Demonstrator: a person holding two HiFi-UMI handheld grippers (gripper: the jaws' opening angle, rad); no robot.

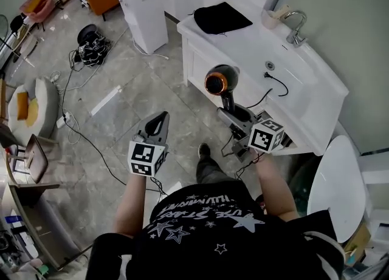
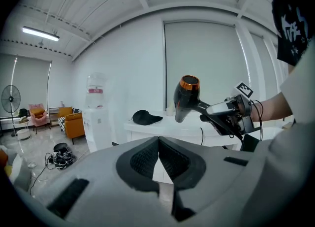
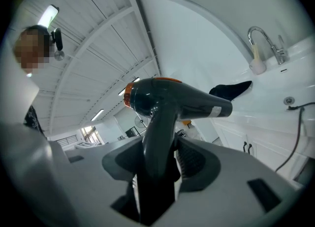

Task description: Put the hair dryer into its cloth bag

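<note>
A black hair dryer (image 1: 220,82) with an orange rear ring hangs in the air before the white vanity (image 1: 316,90). My right gripper (image 1: 231,115) is shut on its handle. In the right gripper view the handle (image 3: 158,147) stands between the pads, with the barrel (image 3: 187,100) across the top. The dryer's cord (image 1: 275,87) trails onto the counter. The black cloth bag (image 1: 222,17) lies flat at the counter's far left end, and it also shows in the left gripper view (image 2: 146,117). My left gripper (image 1: 163,117) is held over the floor to the left, shut and empty.
A faucet (image 1: 296,30) and a basin with a drain (image 1: 270,65) take up the counter's right part. A white water dispenser (image 1: 143,11) stands left of the vanity. Cables and a black bundle (image 1: 91,45) lie on the floor. A white round seat (image 1: 337,181) is at the right.
</note>
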